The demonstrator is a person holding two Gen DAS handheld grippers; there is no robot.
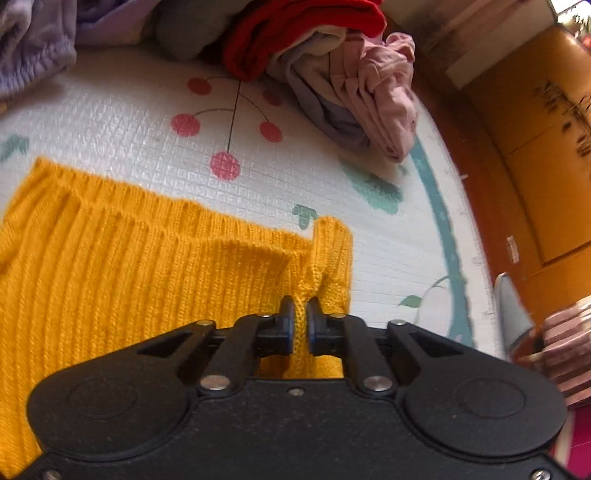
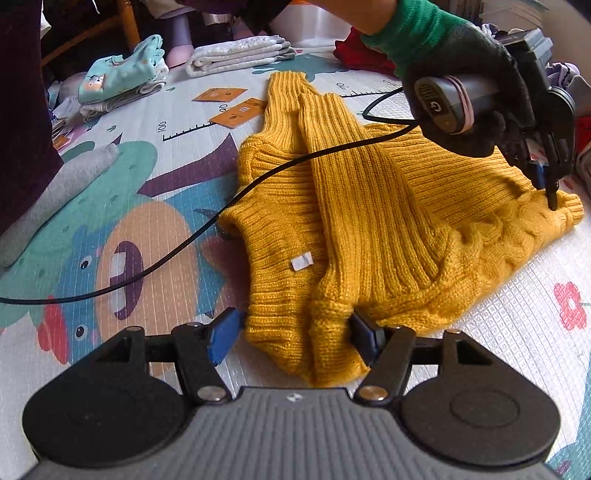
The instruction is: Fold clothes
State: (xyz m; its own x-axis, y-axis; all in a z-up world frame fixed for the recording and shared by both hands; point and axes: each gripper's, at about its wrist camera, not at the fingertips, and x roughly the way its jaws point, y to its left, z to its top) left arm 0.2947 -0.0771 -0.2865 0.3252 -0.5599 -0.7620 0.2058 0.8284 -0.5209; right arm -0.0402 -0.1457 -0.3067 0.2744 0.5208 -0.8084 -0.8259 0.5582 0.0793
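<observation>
My right hand-held gripper [image 2: 295, 334]: jaws spread wide on either side of the near hem of the one mustard-yellow ribbed knit sweater [image 2: 369, 206]; the blue pads do not press the knit, so nothing is gripped.
My left hand-held gripper [image 1: 300, 314]: nearly closed, pinching a fold of the same yellow knit at a corner; in the right wrist view it comes down on the far right corner of the sweater, held in my black glove with a green cuff [image 2: 454, 74].
Sweater: lies flat on the printed white foam play mat [image 2: 535, 350] on the floor, one sleeve folded across the body, a small white label [image 2: 301, 262] showing.
In the way: one black cable [image 2: 207, 225] trails from the left tool across the sweater and the mat.
Orange cards: two [image 2: 236, 114], beyond the sweater's far end.
Folded stacks: two, a mint-green printed one [image 2: 125, 77] and a white one [image 2: 236, 55], at the far left.
Grey cloth: one piece [image 2: 66, 192], at the left edge.
Unfolded heap: red [image 1: 295, 33], pink [image 1: 380, 103], lilac [image 1: 33, 51] and grey garments, past the sweater in the left wrist view; number unclear.
</observation>
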